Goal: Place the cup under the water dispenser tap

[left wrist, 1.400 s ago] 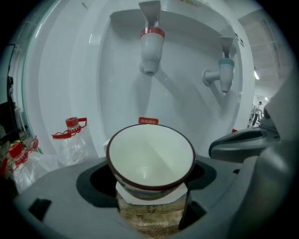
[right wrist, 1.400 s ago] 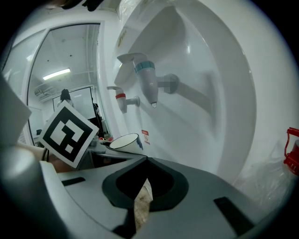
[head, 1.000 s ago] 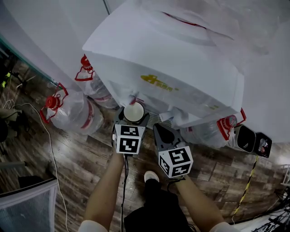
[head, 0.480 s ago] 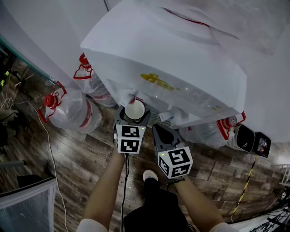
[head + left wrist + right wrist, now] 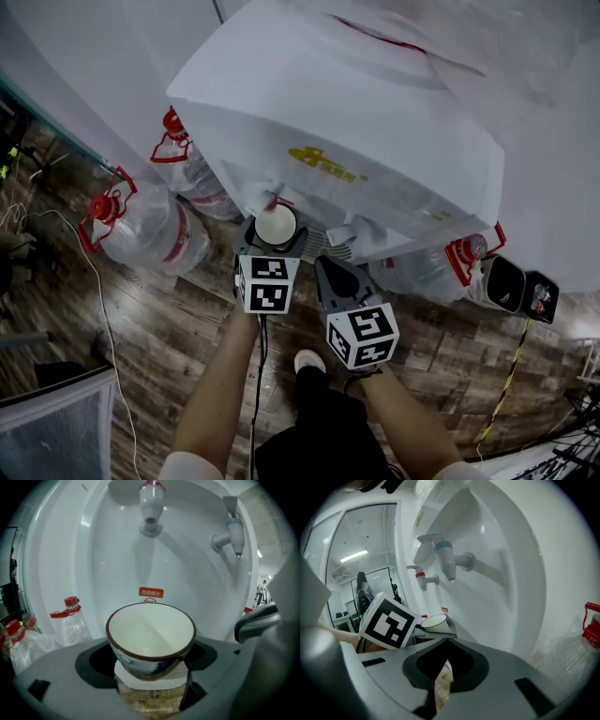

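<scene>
head: steeply down | gripper views: close, facing dispenser | shared: red tap, seemingly cup

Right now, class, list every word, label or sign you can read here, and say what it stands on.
"危险提示", as far as it can be read: red label on the water dispenser, above the cup.
Yellow logo on the dispenser's front: too blurred to read.
Print on the left gripper's pad: too faint.
Marker cubes: patterns only, no words.
</scene>
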{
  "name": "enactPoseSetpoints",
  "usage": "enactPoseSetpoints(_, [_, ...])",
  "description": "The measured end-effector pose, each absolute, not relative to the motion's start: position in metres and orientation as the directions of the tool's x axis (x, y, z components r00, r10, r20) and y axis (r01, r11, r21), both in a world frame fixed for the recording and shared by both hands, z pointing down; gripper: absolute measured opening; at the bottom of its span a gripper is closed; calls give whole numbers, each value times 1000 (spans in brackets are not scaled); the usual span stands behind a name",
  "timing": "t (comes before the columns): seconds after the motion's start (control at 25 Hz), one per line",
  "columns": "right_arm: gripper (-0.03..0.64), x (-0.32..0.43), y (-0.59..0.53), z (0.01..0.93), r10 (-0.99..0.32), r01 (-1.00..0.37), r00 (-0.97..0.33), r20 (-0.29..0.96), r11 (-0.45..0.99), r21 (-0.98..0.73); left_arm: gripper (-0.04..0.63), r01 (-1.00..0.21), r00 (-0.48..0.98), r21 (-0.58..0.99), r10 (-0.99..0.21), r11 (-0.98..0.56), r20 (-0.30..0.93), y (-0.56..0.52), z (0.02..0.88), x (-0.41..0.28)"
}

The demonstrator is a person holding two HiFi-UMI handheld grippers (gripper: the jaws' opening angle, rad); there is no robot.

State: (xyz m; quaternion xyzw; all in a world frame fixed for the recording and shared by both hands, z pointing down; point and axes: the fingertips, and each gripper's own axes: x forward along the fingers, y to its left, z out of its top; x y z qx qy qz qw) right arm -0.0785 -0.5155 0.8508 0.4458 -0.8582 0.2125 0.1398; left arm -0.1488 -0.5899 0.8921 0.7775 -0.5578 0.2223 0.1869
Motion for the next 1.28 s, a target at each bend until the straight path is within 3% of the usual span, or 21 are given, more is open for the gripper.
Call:
enactPoseSetpoints(0.68, [20,-69,-470,800,-710,-832,-553,436,505,-232,439,-961,253,55,-787,-270,563,-529,843,-165])
enactPoseSetpoints(1.28, [20,-64,-329,617,-761,-846,-529,375,509,-160,412,-953,279,49,-802,-299,529,-351,654,-180])
